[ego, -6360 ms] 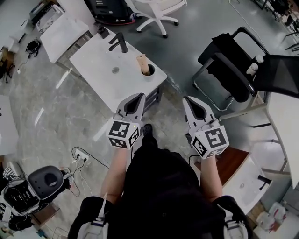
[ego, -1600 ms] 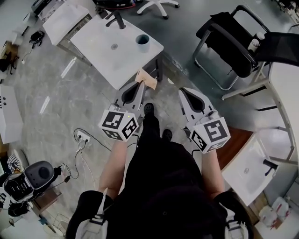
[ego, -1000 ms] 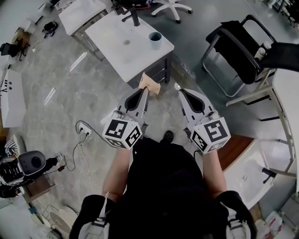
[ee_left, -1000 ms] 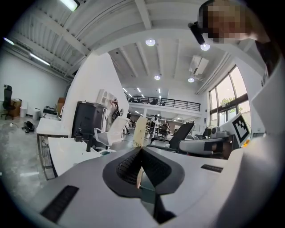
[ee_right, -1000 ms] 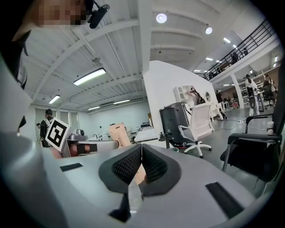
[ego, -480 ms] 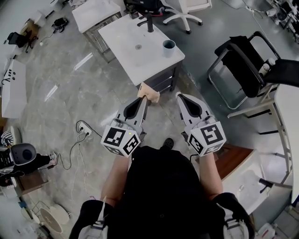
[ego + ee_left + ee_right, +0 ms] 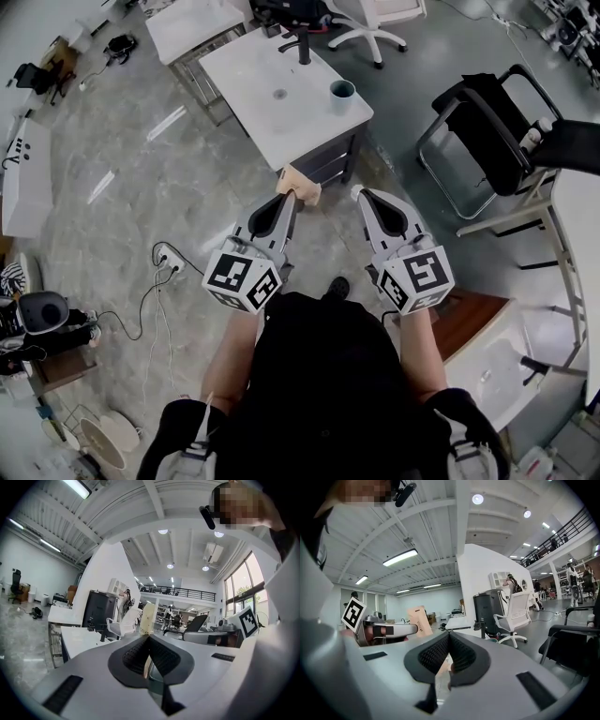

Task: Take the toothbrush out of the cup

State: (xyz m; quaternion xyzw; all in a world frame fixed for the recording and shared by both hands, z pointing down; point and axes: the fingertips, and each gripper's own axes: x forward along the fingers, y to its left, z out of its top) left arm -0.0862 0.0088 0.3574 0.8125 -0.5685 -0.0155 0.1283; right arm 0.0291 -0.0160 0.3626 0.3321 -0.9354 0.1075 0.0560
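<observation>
Toothbrush [image 7: 298,184]: tan, flat, pkg-like

The toothbrush pack [image 7: 298,184] is tan. The cup [image 7: 342,91] is dull blue and the desk [image 7: 267,117] white. The left tongs [image 7: 288,197] and right tongs [image 7: 359,193] are pale grey with black ribbed pads [image 7: 136,657] and black-and-white square markers. The floor [image 7: 141,216] is marbled grey.

The worktop [image 7: 262,103] fills the upper middle of the head view, with the cup [image 7: 342,91] on its right edge and a faucet [image 7: 302,47] at its far edge. Below it, off the worktop, the left gripper [image 7: 287,195] and right gripper [image 7: 360,193] lie side by side. The toothbrush [image 7: 300,181] is at the left fingers, well apart from the cup. A chair [image 7: 478,122] stands right.
</observation>
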